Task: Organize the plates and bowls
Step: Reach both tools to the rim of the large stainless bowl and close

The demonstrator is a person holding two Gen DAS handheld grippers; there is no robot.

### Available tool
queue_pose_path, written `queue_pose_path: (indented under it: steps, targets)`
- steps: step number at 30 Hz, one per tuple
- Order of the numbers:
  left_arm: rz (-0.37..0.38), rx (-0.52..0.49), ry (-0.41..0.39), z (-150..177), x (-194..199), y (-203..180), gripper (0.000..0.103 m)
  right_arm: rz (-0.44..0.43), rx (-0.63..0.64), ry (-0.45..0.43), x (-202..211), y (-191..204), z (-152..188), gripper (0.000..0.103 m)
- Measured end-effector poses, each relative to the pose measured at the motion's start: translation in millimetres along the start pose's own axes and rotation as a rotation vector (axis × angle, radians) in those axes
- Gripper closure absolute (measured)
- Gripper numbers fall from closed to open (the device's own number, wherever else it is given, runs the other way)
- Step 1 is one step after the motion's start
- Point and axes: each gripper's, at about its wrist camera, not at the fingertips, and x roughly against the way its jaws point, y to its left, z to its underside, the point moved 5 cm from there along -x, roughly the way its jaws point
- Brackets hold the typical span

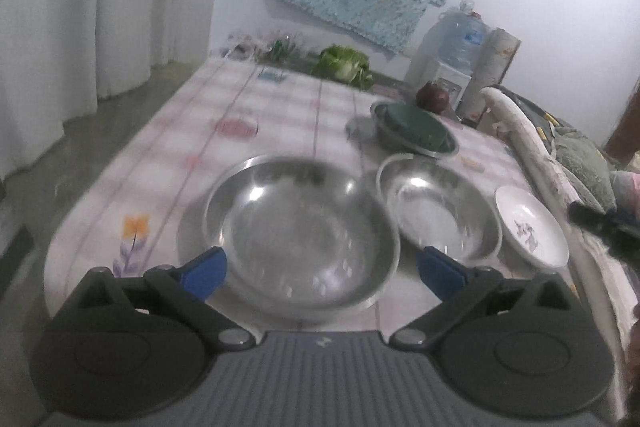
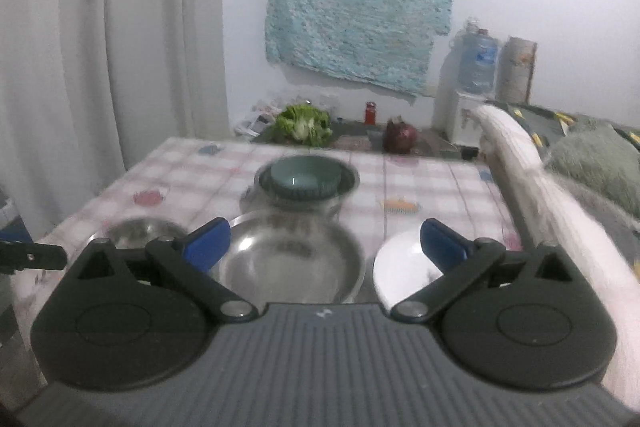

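In the left wrist view a large steel bowl (image 1: 300, 227) sits near the table's front, with a smaller steel bowl (image 1: 440, 215) and a white flowered plate (image 1: 532, 227) to its right. Behind them a green bowl (image 1: 420, 127) rests inside another steel bowl. My left gripper (image 1: 320, 255) hovers open above the large bowl, with nothing between its blue pads. In the right wrist view my right gripper (image 2: 326, 227) is open and empty over a steel bowl (image 2: 292, 259) and the white plate (image 2: 400, 267). The teal-green bowl (image 2: 306, 177) sits nested further back.
A checked tablecloth (image 2: 420, 183) covers the table. Lettuce (image 2: 304, 125), a red onion (image 2: 400, 139) and a red bottle (image 2: 370, 113) stand at the far edge. A water jug (image 2: 476, 67) is at the back right. Bedding (image 2: 592, 163) borders the right side and curtains (image 2: 100, 47) hang on the left.
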Motion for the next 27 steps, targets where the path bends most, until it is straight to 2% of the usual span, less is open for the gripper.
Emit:
queue_pose_path:
  steps: [3,5,6,8,11,14,19,23,27]
  targets:
    - [0.015,0.033,-0.007,15,3,12,0.0,-0.05,-0.086,0.055,0,13,29,0.001]
    - [0.022,0.045,0.013,24,1,19,0.0,-0.143,-0.136,0.087,-4,22,44,0.001]
    - [0.041,0.041,0.033,26,-1,21,0.0,-0.205,-0.15,0.113,-7,28,50,0.001]
    - [0.09,0.065,0.058,29,-6,28,0.0,-0.272,-0.17,0.144,-5,39,58,0.001]
    - [0.113,0.098,0.044,28,-9,37,0.0,-0.296,-0.191,0.141,-7,51,61,0.001]
    - [0.047,0.074,0.021,27,-14,42,0.0,-0.311,-0.233,0.173,-16,57,66,0.001]
    - [-0.078,0.013,0.06,30,-36,46,0.0,-0.363,-0.277,0.224,-39,67,79,0.001]
    - [-0.124,-0.022,0.072,29,-53,51,0.0,-0.386,-0.27,0.236,-56,76,86,0.002]
    - [-0.161,-0.054,0.05,23,-67,55,0.001,-0.405,-0.243,0.252,-78,85,87,0.007]
